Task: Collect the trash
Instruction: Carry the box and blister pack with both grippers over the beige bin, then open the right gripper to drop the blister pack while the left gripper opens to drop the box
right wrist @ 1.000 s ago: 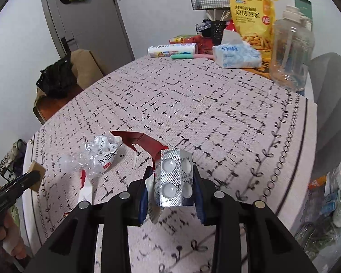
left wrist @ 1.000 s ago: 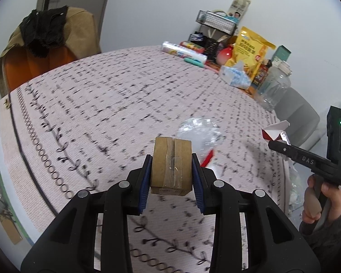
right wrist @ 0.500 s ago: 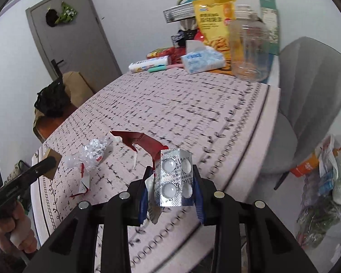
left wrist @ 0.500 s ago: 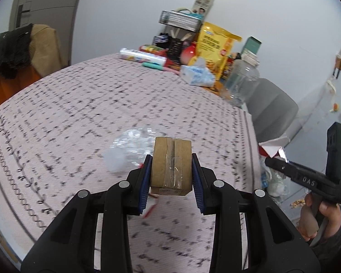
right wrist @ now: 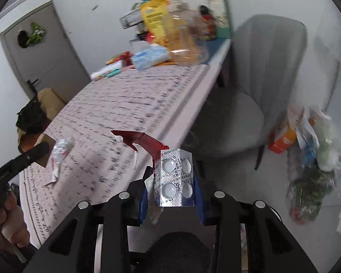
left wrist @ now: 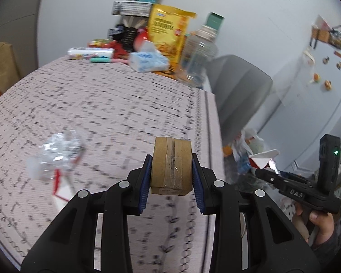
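We hold two tongs, and each is clamped on something. The left gripper (left wrist: 172, 174) has its blue pads pressed against both sides of one small cardboard box (left wrist: 171, 165), taped down the middle and held above the near part of the tablecloth (left wrist: 116, 104). The right gripper (right wrist: 173, 187) is closed on one silver blister pack (right wrist: 175, 179) with four pill bubbles facing us, and a torn red-and-white paper scrap (right wrist: 143, 139) is pinched in the same grip, sticking out ahead and to the left.

Just ahead-left of the left tongs we count one crumpled clear plastic wrapper (left wrist: 58, 152) lying on the cloth, with one red-edged white paper piece (left wrist: 62, 187) touching its near side. To the right of those tongs, off the table edge, the other tongs show with their load.

Farther ahead, at the far end of the table, we see one clear plastic jar (left wrist: 199, 61) — whether it holds anything we cannot tell — one blue tissue pack (left wrist: 149, 61), one yellow snack bag (left wrist: 167, 34) and one white roll (left wrist: 91, 52).

Ahead-right of the right tongs stands one grey chair (right wrist: 250, 86), and beyond it, on the floor, a clear trash bag (right wrist: 311, 161) already holding mixed waste — an orange carton, papers and green matter among it.
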### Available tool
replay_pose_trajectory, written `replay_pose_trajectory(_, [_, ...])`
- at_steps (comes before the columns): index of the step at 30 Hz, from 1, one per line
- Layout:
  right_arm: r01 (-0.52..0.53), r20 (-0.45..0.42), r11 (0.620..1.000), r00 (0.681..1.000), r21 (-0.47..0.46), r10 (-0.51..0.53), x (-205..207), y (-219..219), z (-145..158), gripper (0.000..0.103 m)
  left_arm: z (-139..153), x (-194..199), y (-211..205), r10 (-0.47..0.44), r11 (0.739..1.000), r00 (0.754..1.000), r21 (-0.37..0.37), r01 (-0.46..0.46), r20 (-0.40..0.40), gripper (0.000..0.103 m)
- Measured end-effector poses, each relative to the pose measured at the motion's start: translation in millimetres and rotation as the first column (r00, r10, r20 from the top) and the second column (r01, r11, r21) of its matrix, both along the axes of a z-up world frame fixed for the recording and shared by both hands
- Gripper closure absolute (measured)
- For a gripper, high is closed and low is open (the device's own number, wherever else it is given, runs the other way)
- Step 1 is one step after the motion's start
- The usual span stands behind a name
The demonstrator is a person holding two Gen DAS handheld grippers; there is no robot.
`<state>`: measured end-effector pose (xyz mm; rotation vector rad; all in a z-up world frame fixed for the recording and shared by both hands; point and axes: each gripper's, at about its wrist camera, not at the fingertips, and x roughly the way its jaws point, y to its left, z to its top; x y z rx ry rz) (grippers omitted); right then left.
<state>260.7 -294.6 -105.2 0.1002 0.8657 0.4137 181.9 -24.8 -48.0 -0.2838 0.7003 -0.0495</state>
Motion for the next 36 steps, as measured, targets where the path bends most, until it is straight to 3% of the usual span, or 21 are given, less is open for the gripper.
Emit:
replay_pose_trajectory(8, [0.151, -0.089, 0.988, 0.985, 0.008, -0.15, 2, -72, -47, 0.069, -13, 33, -67, -0.132, 0.991, 0.99, 0.022, 0.133, -0.056, 0.07])
replay_pose_trajectory(19, [0.304, -0.223, 0.953, 0.928, -0.004, -0.297, -1, -156, -125, 0.066, -45, 69, -172, -0.299, 0.95, 0.94, 0.045, 0.31, -0.167, 0.07])
replay_pose_trajectory(22, [0.324, -0.251, 0.946, 0.916, 0.001, -0.314, -2, -170, -144, 0.041, -56, 73, -191, -0.324, 0.94, 0.925, 0.046, 0.339, -0.197, 0.07])
replay_pose_trajectory(27, [0.36, -0.314, 0.933, 0.887, 0.009, -0.339, -5, -189, -174, 0.038, -73, 77, -211, -0.348, 0.929, 0.905, 0.043, 0.369, -0.244, 0.07])
replay_pose_trajectory(36, [0.391, -0.312, 0.92, 0.879, 0.037, -0.361, -20, -214, -171, 0.028, -97, 86, -248, -0.404, 0.902, 0.861, 0.021, 0.431, -0.31, 0.07])
